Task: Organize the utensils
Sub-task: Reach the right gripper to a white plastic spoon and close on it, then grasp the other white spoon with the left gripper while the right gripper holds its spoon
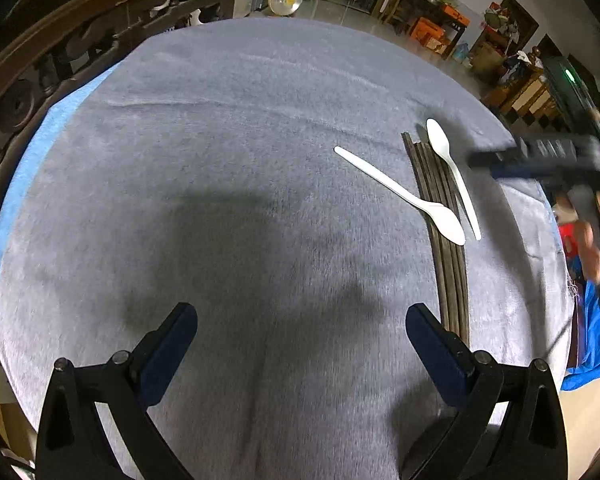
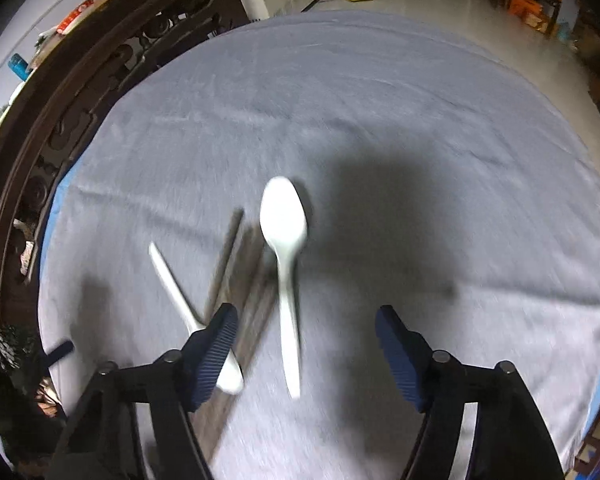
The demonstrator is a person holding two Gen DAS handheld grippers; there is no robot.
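We are over a round table under a grey fleece cloth (image 1: 228, 128), with a carved dark wooden seat back (image 1: 60, 52) along one side and a cluttered room behind. The utensils sit together near the cloth's right edge in the left wrist view: a bundle of dark chopsticks (image 1: 446, 248) lying parallel, one white plastic spoon (image 1: 404, 196) slanting across them with its bowl on the sticks, and a second white spoon (image 1: 452, 168) lying along them, bowl at the far end. That overlap suggests to us they have not been sorted by kind.

Our left gripper (image 1: 302, 336) hangs wide open over bare cloth, holding nothing, just beside the chopsticks' near ends. Our right gripper (image 2: 306, 340) is also parted and empty, tilted down over the pile; the second spoon's handle (image 2: 290, 344) lies between its jaws without contact, so we judge it the likely first pick.
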